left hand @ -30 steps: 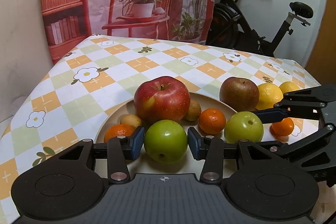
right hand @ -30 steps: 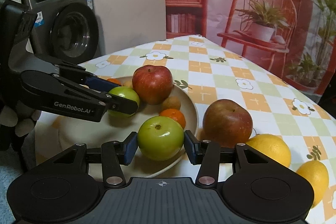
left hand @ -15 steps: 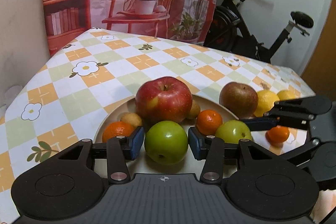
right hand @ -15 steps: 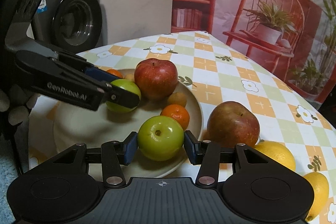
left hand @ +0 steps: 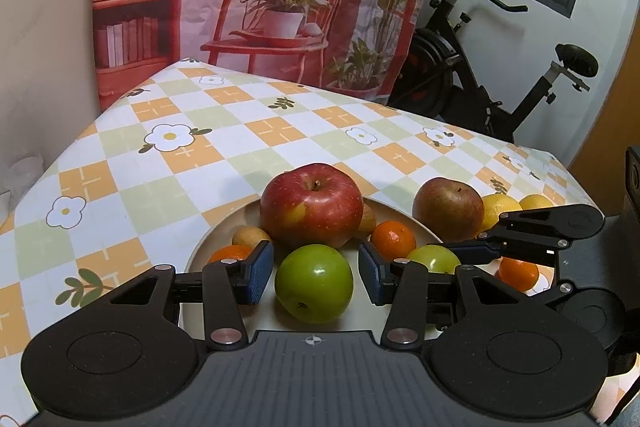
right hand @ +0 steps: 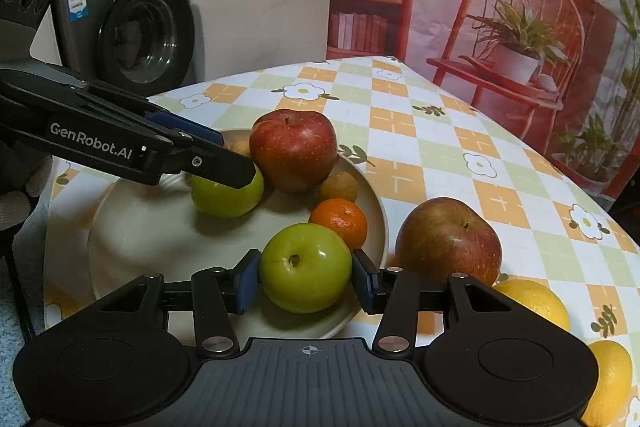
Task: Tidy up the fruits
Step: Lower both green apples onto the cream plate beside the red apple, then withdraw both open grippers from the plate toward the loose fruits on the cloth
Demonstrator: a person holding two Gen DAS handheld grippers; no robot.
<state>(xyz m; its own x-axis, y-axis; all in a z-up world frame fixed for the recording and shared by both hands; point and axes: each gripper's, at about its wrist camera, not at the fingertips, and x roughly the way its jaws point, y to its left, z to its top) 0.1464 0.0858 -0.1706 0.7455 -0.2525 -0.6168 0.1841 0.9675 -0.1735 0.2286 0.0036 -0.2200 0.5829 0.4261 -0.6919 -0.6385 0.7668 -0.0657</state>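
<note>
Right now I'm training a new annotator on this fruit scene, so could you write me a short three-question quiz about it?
1. How many green apples lie on the plate?
2. True or false: the brown apple lies on the plate.
3. What sits between the jaws of the right gripper? A) a banana B) a green apple C) a pear

Key: 1) two; 2) false, it rests on the cloth beside the plate; 3) B.
</note>
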